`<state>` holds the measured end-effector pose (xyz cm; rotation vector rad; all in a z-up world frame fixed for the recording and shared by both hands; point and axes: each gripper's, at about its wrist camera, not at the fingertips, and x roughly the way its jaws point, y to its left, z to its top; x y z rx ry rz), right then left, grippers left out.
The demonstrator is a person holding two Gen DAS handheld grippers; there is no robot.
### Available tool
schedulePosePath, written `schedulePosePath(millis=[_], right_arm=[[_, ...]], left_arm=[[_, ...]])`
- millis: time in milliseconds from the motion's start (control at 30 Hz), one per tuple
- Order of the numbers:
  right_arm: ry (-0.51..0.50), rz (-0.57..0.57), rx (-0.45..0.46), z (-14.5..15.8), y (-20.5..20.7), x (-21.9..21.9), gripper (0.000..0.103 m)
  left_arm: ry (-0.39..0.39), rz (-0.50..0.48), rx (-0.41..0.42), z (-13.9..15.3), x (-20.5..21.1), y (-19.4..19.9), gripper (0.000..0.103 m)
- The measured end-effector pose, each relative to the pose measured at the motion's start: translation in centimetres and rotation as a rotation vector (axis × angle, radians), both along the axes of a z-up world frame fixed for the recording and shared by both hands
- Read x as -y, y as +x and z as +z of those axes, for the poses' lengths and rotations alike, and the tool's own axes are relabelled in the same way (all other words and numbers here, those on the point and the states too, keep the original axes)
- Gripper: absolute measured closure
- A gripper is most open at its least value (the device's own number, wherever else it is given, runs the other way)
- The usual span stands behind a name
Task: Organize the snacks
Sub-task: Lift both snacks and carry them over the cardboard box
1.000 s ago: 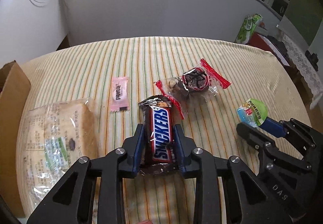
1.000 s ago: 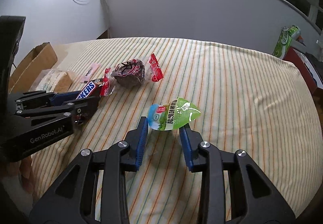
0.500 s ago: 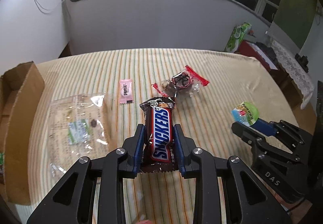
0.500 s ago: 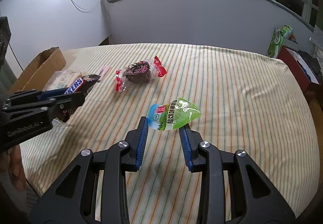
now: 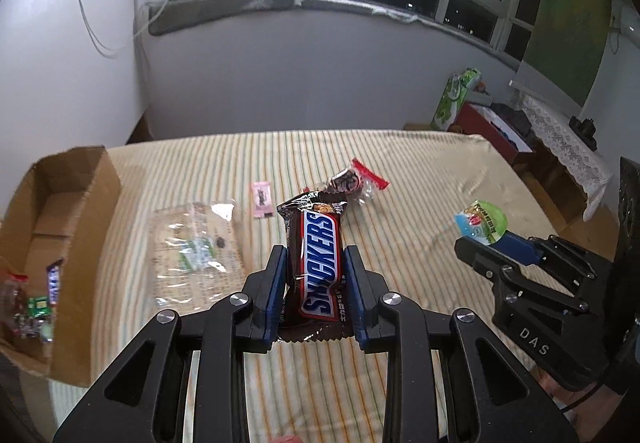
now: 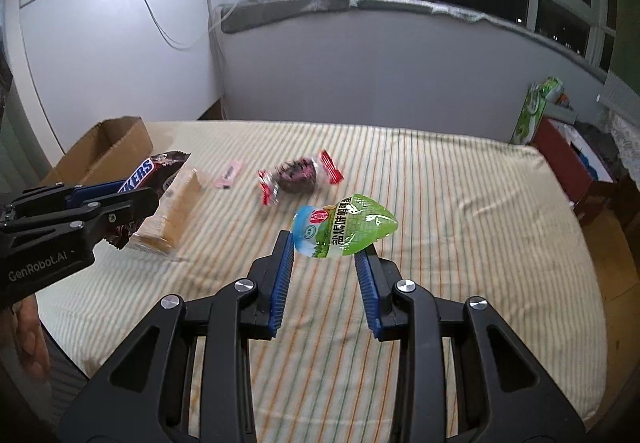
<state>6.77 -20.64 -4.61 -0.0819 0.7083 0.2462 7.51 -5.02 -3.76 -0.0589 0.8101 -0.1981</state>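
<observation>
While both tools hang above the striped tablecloth (image 5: 400,171), each is already loaded: the left gripper (image 5: 314,263) is clamped on a Snickers bar (image 5: 318,263), whose long axis runs straight out along the fingers toward twelve o'clock, and the right gripper (image 6: 326,255) pinches the near edge of a green snack pouch (image 6: 344,225) that juts forward and to about one o'clock past the fingertips. What matters for the drop, as I judge it, is where the cardboard box (image 5: 60,211) sits: from the left tool it lies at about nine o'clock, beside the cloth at the table's left edge, open at the top with a few wrapped sweets already inside (too blurred to name). From the right tool the same box is far off at ten o'clock, with the left tool between them. So the left hand is plainly the nearer, and the bar would probably go in first. On the cloth lie a clear-wrapped cake slice (image 5: 196,243) just beside the box, a small pink sachet (image 5: 262,199) and a red-ended wrapped sweet (image 5: 352,183) near the middle, none of them touching either tool.
</observation>
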Motion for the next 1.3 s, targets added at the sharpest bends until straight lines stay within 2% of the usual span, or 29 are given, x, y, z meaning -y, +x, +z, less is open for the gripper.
schedulePosePath(millis=[267,667,933,1300], right_arm=[[-0.023,0.026,0.077,3.5,-2.8,-3.1,0.070],[-0.064,0.107,0.115,5.5,-4.0,-10.1,0.070],[-0.093,0.210,0.120,5.7,-3.9,-17.0,0.070],[-0.095,0.377,0.102,3.9,-2.7,-26.8,0.070]], left_arm=[[0.011,0.022,0.098,3.0,-2.2,-3.0,0.076],[-0.002,0.082,0.175,4.9,-7.7,-5.8,0.076],[-0.006,0.161,0.186,4.5,-12.5,-6.5,0.076],[-0.009,0.304,0.150,2.6,-20.9,-7.2,0.076]])
